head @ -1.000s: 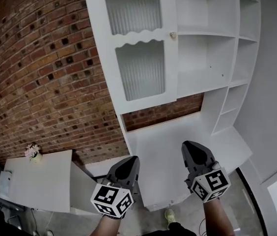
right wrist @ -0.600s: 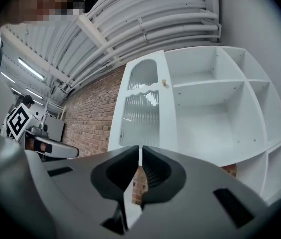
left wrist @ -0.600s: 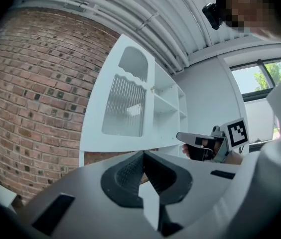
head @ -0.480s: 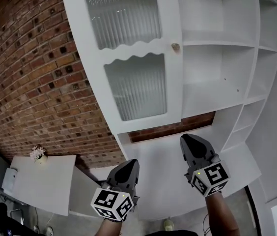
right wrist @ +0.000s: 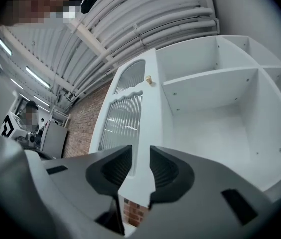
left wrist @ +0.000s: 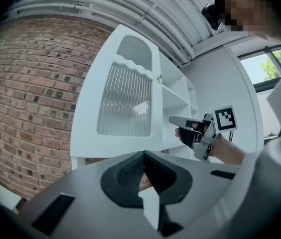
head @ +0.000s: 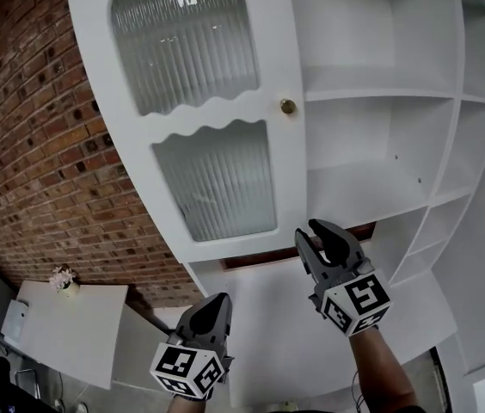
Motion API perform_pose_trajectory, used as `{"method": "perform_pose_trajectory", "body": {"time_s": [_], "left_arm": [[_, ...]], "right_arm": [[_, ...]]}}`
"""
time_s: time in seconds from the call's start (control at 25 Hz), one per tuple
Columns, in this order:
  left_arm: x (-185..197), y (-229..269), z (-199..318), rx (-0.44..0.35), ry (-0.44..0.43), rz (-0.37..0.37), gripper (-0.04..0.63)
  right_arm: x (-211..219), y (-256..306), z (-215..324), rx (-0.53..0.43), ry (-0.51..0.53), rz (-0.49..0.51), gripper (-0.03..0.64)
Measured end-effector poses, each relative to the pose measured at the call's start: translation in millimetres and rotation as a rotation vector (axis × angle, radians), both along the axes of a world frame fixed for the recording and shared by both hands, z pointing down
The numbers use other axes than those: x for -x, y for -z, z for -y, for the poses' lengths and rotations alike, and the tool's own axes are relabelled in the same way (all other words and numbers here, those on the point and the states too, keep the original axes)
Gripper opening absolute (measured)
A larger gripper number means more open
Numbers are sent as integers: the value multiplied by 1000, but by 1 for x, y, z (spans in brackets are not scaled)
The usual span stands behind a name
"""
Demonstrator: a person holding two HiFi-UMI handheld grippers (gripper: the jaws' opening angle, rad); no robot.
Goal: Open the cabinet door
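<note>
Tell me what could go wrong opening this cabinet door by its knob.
The right gripper, whose jaws have just been opening with nothing between them, is below the small brass knob; that narrow gap may miss or slip off it. A stray push could strike the ribbed glass panel beside the knob.

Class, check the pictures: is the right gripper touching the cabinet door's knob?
Apart. The head view shows the right gripper well below the knob, bare white door between them. Its jaws have just been opening, with nothing held.
</note>
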State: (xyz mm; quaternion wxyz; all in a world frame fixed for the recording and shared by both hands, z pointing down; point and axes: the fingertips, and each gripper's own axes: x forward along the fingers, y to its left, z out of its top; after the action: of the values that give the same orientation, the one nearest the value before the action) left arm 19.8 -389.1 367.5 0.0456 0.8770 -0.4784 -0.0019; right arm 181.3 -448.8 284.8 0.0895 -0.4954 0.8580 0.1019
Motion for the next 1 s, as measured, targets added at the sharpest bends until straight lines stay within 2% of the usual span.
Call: {"method": "perform_pose_trajectory", "body": {"time_s": [0.4,0.6,0.76,1.0], "left_arm": [[-12,0,23,6,22,26,6],[-12,-3,29,17,36,31,6],[-10,-6,31,23,47,30,6],[-5,-7,28,28,57,27,6]], "right_arm": [[-17,45,42,-75,13,80,196],[-15,64,55,-93,53,110,252],[-9,74,57,-115,69,121,265],[5,78,56,-135,68,77,276]]}}
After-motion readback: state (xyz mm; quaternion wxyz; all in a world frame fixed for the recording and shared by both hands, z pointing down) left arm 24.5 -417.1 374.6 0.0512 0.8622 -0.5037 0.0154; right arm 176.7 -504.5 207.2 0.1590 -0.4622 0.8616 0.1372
